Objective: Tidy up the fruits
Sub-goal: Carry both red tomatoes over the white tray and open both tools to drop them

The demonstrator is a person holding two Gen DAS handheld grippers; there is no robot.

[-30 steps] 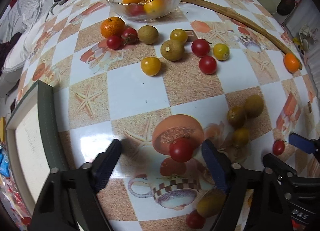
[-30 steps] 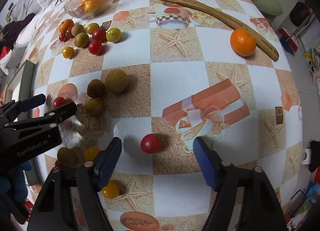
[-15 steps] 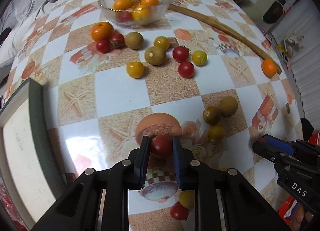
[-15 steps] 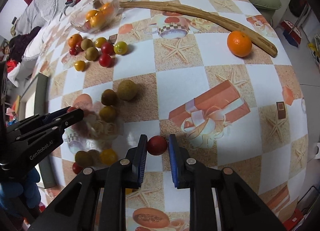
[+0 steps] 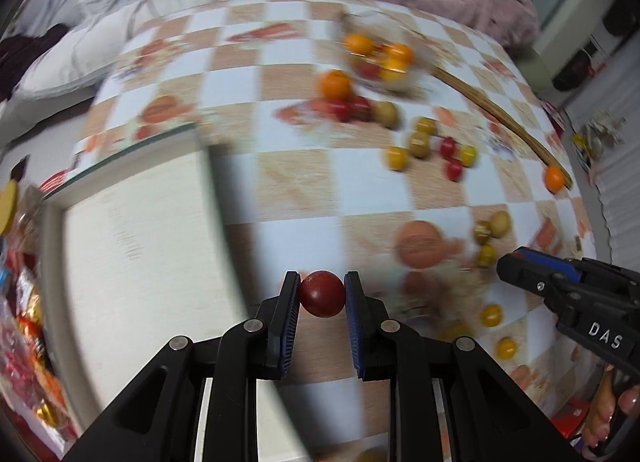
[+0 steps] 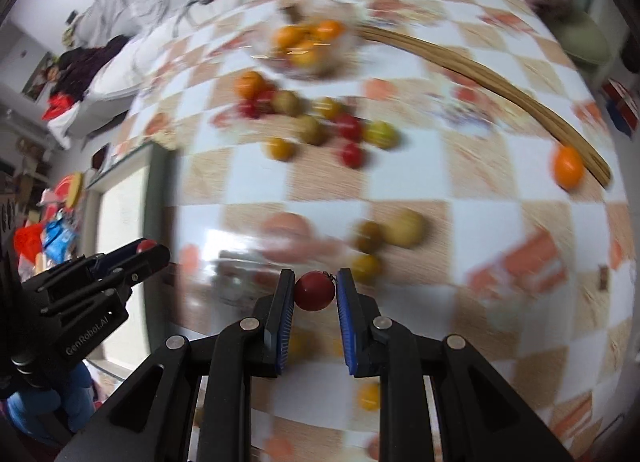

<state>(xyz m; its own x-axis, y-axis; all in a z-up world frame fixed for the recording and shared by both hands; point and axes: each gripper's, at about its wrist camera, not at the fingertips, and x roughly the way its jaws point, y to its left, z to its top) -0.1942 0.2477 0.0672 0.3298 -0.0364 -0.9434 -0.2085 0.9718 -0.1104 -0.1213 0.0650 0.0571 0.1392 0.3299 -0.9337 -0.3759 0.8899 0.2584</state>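
My left gripper (image 5: pixel 322 282) is shut on a red cherry tomato (image 5: pixel 322 294), held above the table near the edge of a white tray (image 5: pixel 140 262). My right gripper (image 6: pixel 315 278) is shut on another red cherry tomato (image 6: pixel 315 291), held above the checked tablecloth. The right gripper also shows in the left wrist view (image 5: pixel 516 262), and the left gripper in the right wrist view (image 6: pixel 150 252). A glass bowl (image 6: pixel 308 46) with oranges stands at the back. Loose tomatoes and green fruits (image 6: pixel 320 126) lie scattered in front of it. Both views are motion-blurred.
A long wooden stick (image 6: pixel 480 74) runs across the back right, with an orange (image 6: pixel 568 168) beside its end. Green-brown fruits (image 6: pixel 400 228) lie mid-table. Small yellow fruits (image 5: pixel 491 314) lie near the front. Snack packets (image 5: pixel 24 322) sit left of the tray.
Both grippers closed on a cherry tomato each, then lifted them off the table. Both have since swung left toward the tray, blurring the views.
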